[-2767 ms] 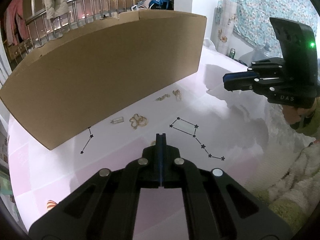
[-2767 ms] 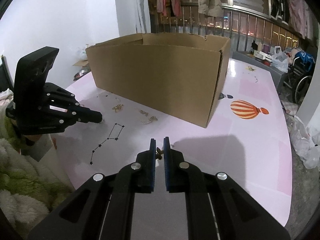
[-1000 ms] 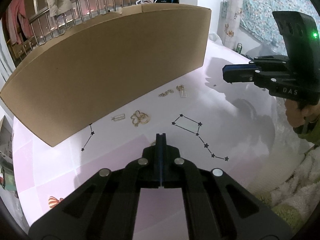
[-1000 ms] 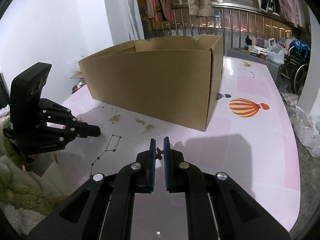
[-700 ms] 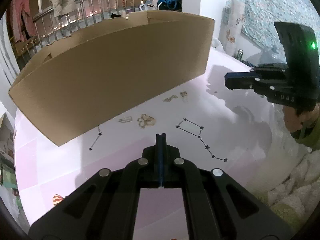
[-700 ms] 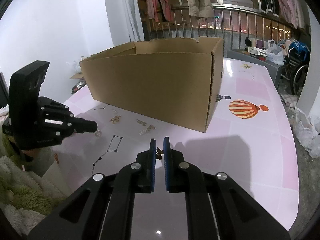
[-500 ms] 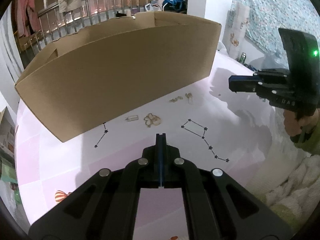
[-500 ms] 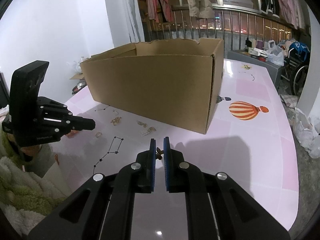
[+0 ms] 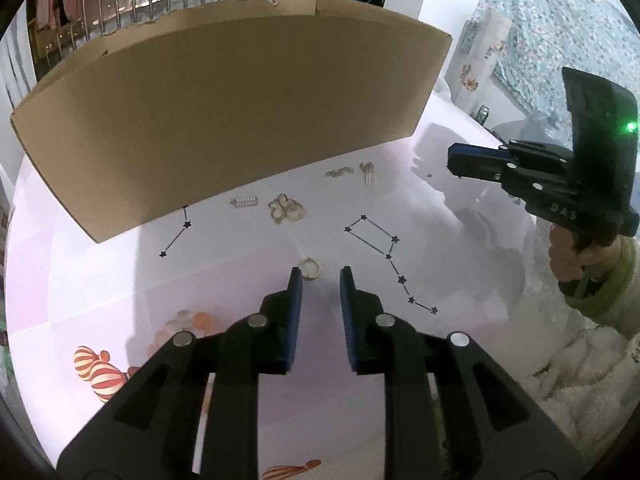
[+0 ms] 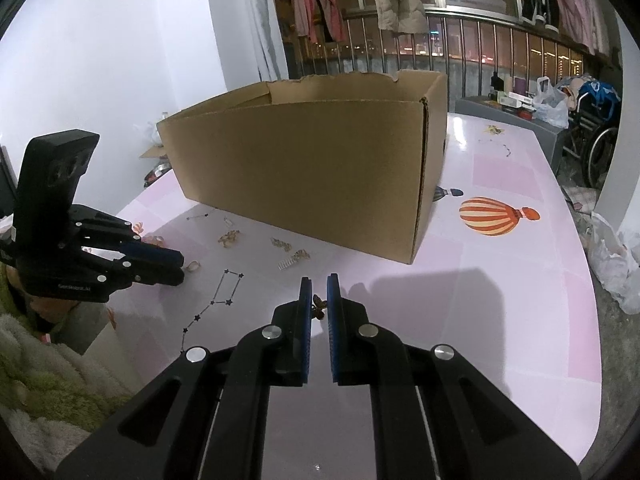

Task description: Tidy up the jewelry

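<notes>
Ring (image 9: pixel 310 268) lies on the pink surface (image 9: pixel 460 256) just past my left tool (image 9: pixel 319 276), whose empty jaws are opening, so I go down slowly around it while my right tool (image 10: pixel 319 285) pinches a butterfly charm (image 10: pixel 318 305).

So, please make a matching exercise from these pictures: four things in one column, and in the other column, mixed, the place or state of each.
Things:
1. small gold ring
2. tiny gold butterfly piece
3. brown cardboard box
4. orange striped balloon print

Places or states:
A. stands open-topped on the pink table
B. pinched between the right gripper's blue pads
C. lies on the table just ahead of the left gripper, whose jaws are opening
D. flat picture on the tabletop, right of the box in the right wrist view

Pairs: 1-C, 2-B, 3-A, 4-D
</notes>
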### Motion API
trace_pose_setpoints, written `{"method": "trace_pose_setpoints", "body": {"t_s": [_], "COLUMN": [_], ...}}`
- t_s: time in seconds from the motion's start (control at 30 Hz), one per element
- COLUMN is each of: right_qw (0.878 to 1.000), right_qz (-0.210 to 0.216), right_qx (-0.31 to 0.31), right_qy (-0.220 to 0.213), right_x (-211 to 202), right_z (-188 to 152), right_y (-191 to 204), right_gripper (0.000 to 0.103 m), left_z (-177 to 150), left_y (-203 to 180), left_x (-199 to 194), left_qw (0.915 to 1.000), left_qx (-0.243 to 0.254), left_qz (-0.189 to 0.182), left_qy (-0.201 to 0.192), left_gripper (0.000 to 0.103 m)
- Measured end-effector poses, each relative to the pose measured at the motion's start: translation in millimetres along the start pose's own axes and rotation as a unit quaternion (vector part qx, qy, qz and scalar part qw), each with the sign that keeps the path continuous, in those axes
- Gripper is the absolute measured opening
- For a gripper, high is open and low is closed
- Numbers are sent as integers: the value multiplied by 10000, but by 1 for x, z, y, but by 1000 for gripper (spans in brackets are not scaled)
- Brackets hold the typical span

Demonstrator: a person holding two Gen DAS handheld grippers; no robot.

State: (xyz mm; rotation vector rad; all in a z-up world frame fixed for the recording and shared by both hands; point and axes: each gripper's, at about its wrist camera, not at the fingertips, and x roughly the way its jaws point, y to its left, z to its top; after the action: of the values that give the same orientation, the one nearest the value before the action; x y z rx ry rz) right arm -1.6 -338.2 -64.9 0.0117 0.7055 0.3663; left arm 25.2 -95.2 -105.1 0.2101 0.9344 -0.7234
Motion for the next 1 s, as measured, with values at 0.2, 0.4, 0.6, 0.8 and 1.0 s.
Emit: {"method": "trace_pose_setpoints", "body": {"t_s": [0.2,0.4,0.6,0.8,1.0], "right_qw": [10000,10000,9999,9999,9999], "right_qz": [-25,-37,-51,-68,-66], "right_qx": [30,56,87,129,138], "right_qy": [11,21,23,36,25], "right_x": [0,0,0,2,2], "right_z": [-1,-1,-3,-4,-4], "right_y": [-2,-3,-4,-7,-7], "right_gripper": [8,8,8,8,8], "left_z": [3,6,10,7,6], "left_y": [-2,-4,-5,-11,-17], "left_x": [5,7,9,10,8], "left_qw": [10000,9999,9997,9986,9968], "left_qx": [43,149,219,436,669], "left_qz": [-58,-22,31,259,428], "left_qy": [-28,-52,-81,-137,-130], "left_gripper": [18,18,18,11,10]}}
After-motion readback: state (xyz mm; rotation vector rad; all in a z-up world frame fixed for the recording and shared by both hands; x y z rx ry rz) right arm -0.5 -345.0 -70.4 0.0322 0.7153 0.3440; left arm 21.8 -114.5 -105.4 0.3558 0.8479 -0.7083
